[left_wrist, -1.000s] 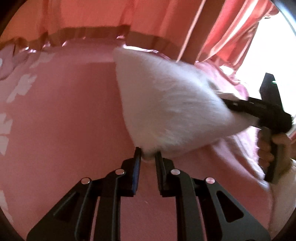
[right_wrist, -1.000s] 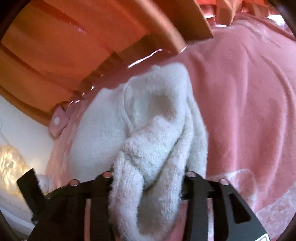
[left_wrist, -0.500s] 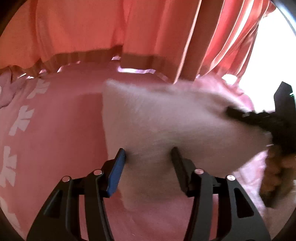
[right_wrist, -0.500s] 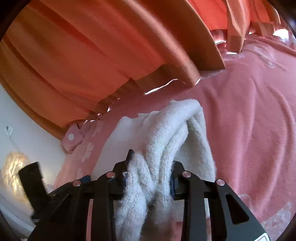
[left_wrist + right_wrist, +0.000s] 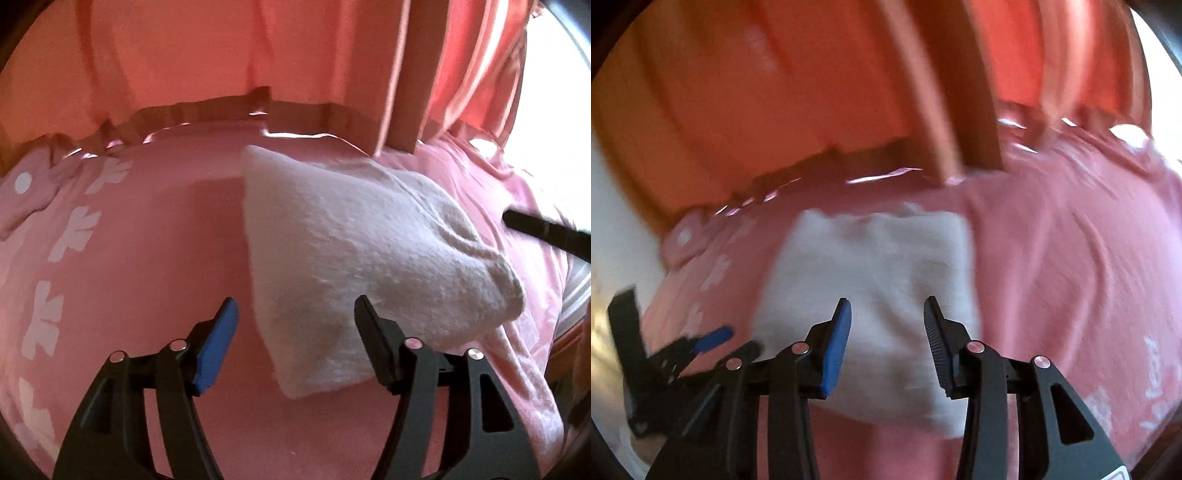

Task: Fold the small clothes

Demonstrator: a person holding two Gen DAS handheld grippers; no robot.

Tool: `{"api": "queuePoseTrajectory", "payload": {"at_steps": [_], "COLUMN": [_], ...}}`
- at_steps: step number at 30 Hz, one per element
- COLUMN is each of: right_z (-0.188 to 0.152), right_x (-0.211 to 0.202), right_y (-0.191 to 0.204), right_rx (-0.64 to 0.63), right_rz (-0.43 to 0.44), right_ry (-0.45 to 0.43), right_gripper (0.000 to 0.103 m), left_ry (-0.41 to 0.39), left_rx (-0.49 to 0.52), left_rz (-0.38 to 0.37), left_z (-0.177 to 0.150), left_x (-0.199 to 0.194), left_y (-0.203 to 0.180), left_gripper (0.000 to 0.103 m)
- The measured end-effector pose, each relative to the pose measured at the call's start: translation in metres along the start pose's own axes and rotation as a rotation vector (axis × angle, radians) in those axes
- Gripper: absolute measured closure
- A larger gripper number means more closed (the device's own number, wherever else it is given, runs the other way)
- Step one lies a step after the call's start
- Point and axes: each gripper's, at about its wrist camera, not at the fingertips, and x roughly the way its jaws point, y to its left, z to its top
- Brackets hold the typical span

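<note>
A white fluffy small garment (image 5: pixel 354 254) lies folded on the pink blanket (image 5: pixel 147 240); it also shows in the right wrist view (image 5: pixel 879 280), blurred. My left gripper (image 5: pixel 295 314) is open and empty, its jaws just short of the garment's near corner. My right gripper (image 5: pixel 886 314) is open and empty, held just above the garment's near edge. The right gripper's black finger (image 5: pixel 543 230) shows at the right of the left wrist view. The left gripper (image 5: pixel 713 341) shows at the lower left of the right wrist view.
Orange-red curtains (image 5: pixel 221 55) hang along the far edge of the blanket. A small pink cloth with white dots (image 5: pixel 26 199) lies at the far left. White flower prints (image 5: pixel 74 232) run down the blanket's left side. A bright window (image 5: pixel 554 92) is at the right.
Both grippers were shut on the white garment and held it up. Both have opened and let it go; it now lies flat and folded on the blanket, and both grippers have drawn back.
</note>
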Motion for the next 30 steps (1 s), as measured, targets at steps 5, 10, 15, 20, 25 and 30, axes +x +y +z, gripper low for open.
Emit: {"api": "queuePoseTrajectory", "payload": {"at_steps": [5,10,15,20,25,30], "right_z": [-0.036,-0.017,-0.022,-0.005,0.001,-0.002], "right_x": [0.092,0.059,0.091,0.044,0.035,0.063], "right_y": [0.013,0.024,0.017,-0.008,-0.060,-0.095], "right_rx": [-0.049,-0.016,0.010,0.129,0.214,0.295], "right_rz": [-0.028,0.005,-0.002,0.031,-0.074,-0.010], "right_ry": [0.242,0.154,0.225,0.085,0.047,0.128], "right_gripper": [0.063,0.060,0.059,0.059,0.049,0.047], "left_ry": [0.033,0.056,0.059,0.061,0.053,-0.003], "left_rx": [-0.054,-0.072,-0.067,-0.073,-0.088,-0.154], "left_rz": [0.031,0.039,0.040,0.046,0.029,-0.103], "left_z": [-0.004,-0.010,-0.011,-0.012,-0.010,0.000], "left_x": [0.002,0.008,0.009,0.012,0.011,0.004], "left_y": [0.016,0.024,0.023,0.024,0.024,0.025], "left_gripper": [0.036,0.035,0.032,0.031,0.027,0.015]}}
